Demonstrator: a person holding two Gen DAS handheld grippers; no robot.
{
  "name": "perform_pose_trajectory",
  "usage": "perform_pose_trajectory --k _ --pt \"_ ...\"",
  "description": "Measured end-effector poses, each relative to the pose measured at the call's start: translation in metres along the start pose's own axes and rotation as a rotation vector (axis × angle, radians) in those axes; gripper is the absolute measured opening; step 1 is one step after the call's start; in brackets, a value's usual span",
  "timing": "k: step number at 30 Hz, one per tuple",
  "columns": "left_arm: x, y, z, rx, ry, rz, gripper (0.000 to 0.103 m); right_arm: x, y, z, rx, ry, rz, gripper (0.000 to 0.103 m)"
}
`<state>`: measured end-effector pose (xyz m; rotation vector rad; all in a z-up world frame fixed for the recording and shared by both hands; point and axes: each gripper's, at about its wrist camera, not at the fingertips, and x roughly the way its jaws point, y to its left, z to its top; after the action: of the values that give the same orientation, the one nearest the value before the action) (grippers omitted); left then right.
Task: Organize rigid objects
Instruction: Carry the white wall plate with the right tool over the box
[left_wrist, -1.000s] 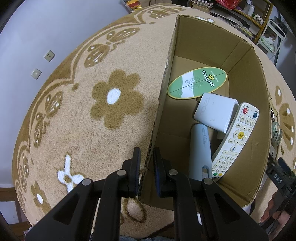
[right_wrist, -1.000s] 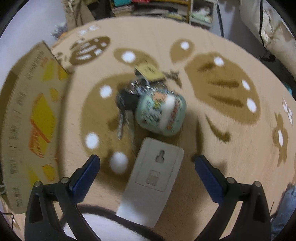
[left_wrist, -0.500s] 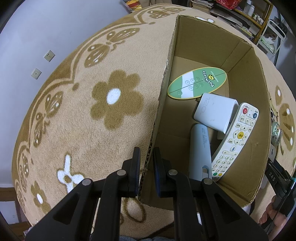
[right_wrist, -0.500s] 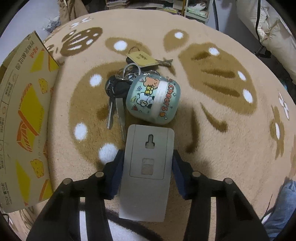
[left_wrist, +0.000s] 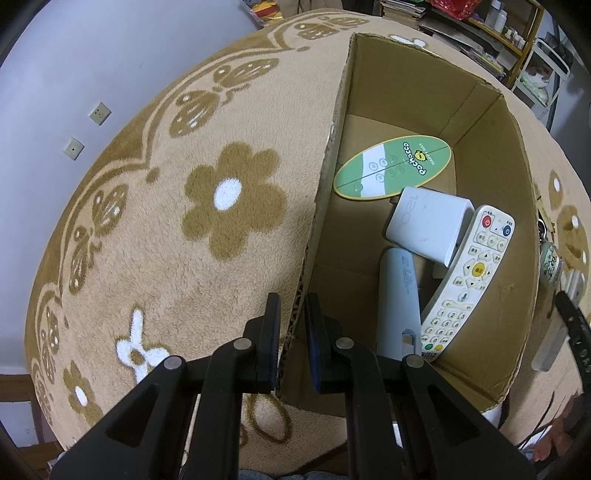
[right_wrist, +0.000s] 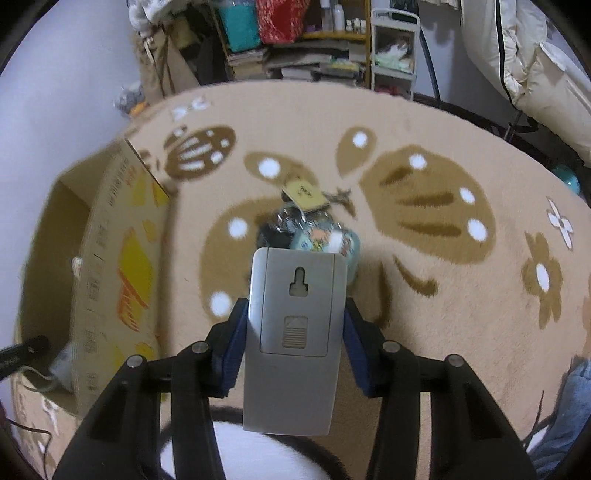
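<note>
My left gripper (left_wrist: 292, 306) is shut on the near left wall of an open cardboard box (left_wrist: 325, 177) on the carpet. Inside lie a green oval card (left_wrist: 393, 168), a white block (left_wrist: 428, 225), a white remote (left_wrist: 469, 284) and a pale grey device (left_wrist: 399, 299). My right gripper (right_wrist: 295, 317) is shut on a grey flat remote-like device (right_wrist: 295, 332), back side up, lifted above the carpet. Beyond it lie a bunch of keys with a tan tag (right_wrist: 304, 192) and a teal cartoon case (right_wrist: 325, 240). The box (right_wrist: 122, 266) stands to the left.
Flower-patterned tan carpet (left_wrist: 184, 221) lies all round. Shelves with books and bags (right_wrist: 295, 44) stand at the back, white bedding (right_wrist: 535, 74) at the right. A wall with sockets (left_wrist: 99, 112) is at the left.
My right gripper closed on the grey device and lifted it off the carpet; the view tilted up. My left gripper kept its hold on the box wall.
</note>
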<state>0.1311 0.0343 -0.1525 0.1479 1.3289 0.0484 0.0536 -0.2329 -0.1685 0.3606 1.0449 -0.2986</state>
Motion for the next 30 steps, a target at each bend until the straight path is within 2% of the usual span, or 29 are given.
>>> perform_pose_trajectory --k 13,17,23,30 --pt "0.0 0.0 0.0 -0.003 0.0 0.0 0.012 -0.04 0.042 0.025 -0.035 -0.113 0.2 0.052" --pt "0.0 0.001 0.0 -0.001 0.0 0.001 0.012 -0.047 0.065 0.035 -0.057 -0.115 0.307 0.052" --pt "0.0 0.001 0.0 -0.001 0.0 0.0 0.012 -0.055 0.102 0.04 -0.159 -0.149 0.322 0.052" --pt "-0.003 0.001 0.001 0.0 -0.014 -0.003 0.012 -0.061 0.116 0.052 -0.206 -0.165 0.362 0.052"
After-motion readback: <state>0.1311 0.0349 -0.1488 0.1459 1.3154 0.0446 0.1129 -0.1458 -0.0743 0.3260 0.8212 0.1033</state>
